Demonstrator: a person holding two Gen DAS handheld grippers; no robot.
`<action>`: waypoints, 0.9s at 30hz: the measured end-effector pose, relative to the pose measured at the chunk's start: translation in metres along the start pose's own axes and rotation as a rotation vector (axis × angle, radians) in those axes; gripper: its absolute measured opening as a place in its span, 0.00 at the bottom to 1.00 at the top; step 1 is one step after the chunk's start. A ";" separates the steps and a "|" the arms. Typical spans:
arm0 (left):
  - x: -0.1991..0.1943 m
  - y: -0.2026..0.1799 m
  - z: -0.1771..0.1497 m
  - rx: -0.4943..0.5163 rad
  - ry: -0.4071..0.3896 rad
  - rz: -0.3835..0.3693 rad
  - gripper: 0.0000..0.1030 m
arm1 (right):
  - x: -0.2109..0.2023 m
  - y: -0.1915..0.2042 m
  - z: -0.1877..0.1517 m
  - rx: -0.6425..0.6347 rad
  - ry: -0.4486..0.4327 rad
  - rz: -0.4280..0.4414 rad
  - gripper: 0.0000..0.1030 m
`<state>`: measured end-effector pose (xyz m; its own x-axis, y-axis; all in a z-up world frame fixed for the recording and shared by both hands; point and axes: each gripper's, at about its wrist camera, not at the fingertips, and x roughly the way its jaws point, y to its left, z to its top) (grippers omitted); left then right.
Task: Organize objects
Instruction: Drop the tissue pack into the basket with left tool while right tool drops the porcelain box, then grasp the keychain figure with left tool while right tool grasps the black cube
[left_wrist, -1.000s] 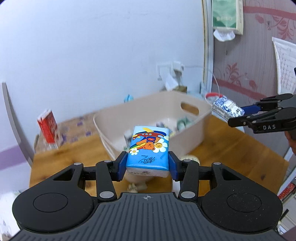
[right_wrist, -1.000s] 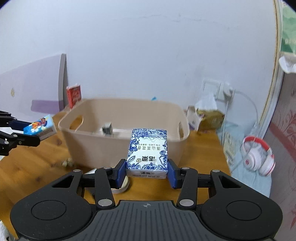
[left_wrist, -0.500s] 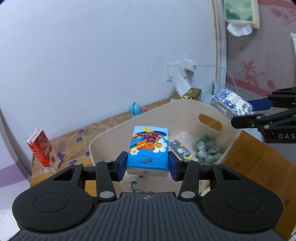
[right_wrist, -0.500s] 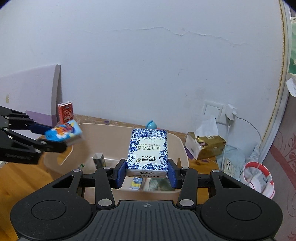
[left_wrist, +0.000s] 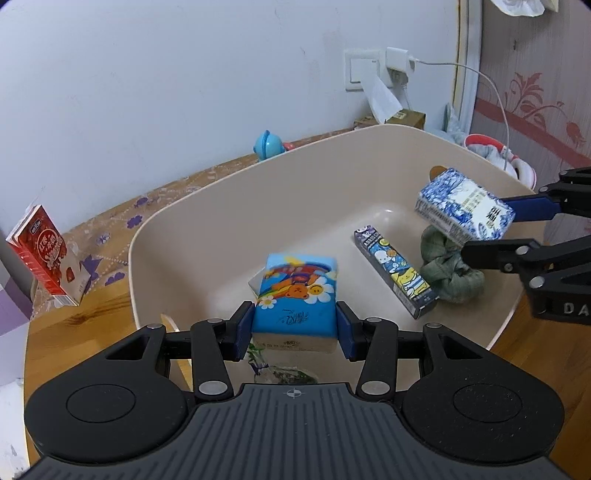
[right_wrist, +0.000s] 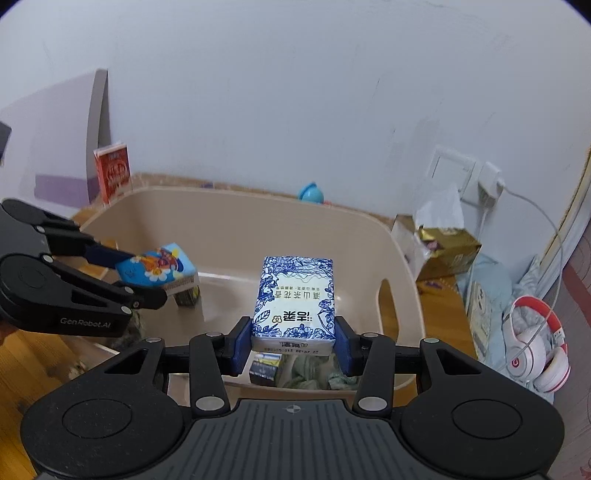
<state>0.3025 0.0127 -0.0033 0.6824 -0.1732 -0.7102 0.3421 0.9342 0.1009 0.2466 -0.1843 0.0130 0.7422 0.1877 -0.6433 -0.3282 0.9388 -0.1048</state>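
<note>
Left wrist view: the left gripper (left_wrist: 294, 328) pinches a blue cartoon tissue pack (left_wrist: 295, 291) above the beige bin (left_wrist: 207, 206), whose near-left floor lies bare. Toward the bin's right wall, the right gripper (right_wrist: 294, 347) clamps a blue-and-white floral tissue pack (right_wrist: 293, 299) over a green cloth (left_wrist: 448, 273) and a cartoon box (left_wrist: 393, 271).

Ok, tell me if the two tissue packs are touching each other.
Apart. The left wrist view shows the cartoon pack in the left gripper and the floral pack well off to its right, bare bin between them.
</note>
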 end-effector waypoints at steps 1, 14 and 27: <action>0.000 -0.001 0.000 0.002 0.001 0.003 0.46 | 0.002 0.001 -0.001 0.000 0.008 0.000 0.42; -0.057 0.014 -0.009 0.006 -0.120 0.046 0.80 | -0.026 0.002 -0.002 0.020 -0.060 0.000 0.76; -0.105 0.046 -0.069 0.009 -0.196 0.047 0.92 | -0.059 0.021 -0.041 0.038 -0.059 0.034 0.87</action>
<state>0.2021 0.0952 0.0281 0.8102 -0.1876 -0.5554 0.3119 0.9401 0.1374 0.1719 -0.1879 0.0178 0.7643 0.2351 -0.6004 -0.3322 0.9417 -0.0542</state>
